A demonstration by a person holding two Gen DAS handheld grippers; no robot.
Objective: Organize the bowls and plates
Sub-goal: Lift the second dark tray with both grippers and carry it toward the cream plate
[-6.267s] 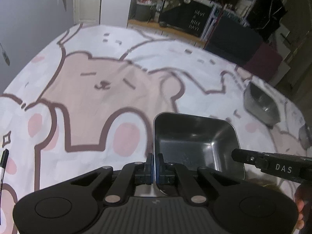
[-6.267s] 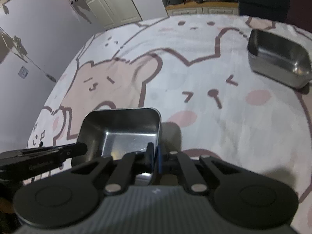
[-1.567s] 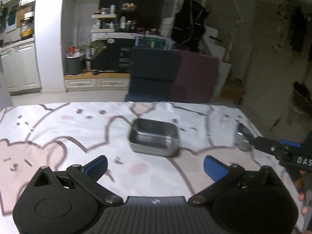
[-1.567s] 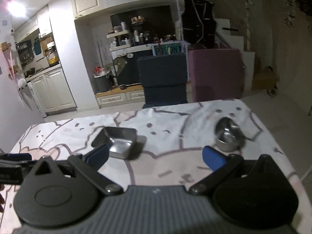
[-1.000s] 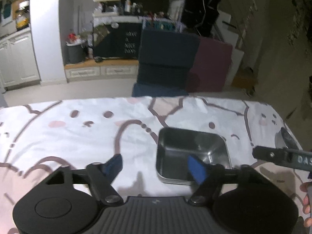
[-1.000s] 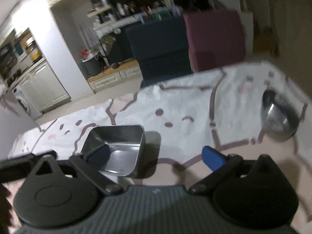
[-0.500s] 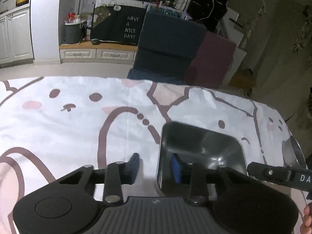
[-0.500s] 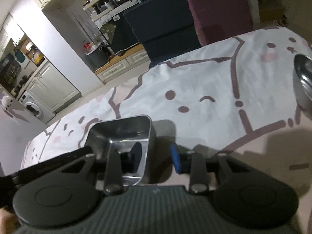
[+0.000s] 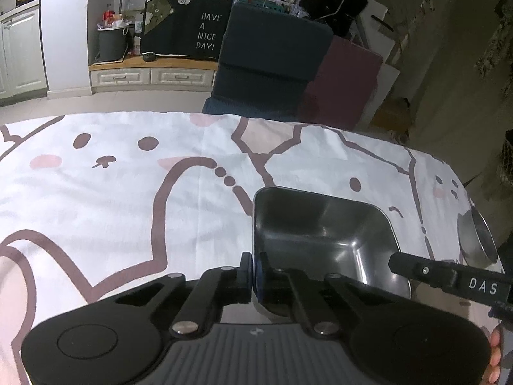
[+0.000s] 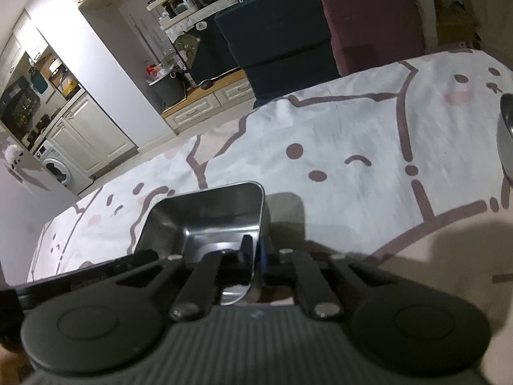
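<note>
A rectangular steel tray (image 9: 323,240) sits on the cartoon-print tablecloth (image 9: 128,199). My left gripper (image 9: 255,264) is shut on its left wall, one finger inside and one outside. My right gripper (image 10: 255,250) is shut on the tray's right wall (image 10: 258,224); the tray (image 10: 205,224) fills the lower middle of the right wrist view. The right gripper's body (image 9: 449,276) crosses the tray's right side in the left wrist view. A round steel bowl (image 9: 476,240) stands to the right near the table edge, also in the right wrist view (image 10: 505,134).
The table's far edge (image 9: 288,122) and right edge are close to the tray and bowl. Dark blue and maroon cushioned blocks (image 9: 282,64) stand beyond the far edge. Kitchen cabinets and a bin (image 9: 110,41) are in the background.
Both grippers came down onto the second tray with jaws open and closed on its opposite walls. Several seconds earlier they held a different tray elsewhere on the table.
</note>
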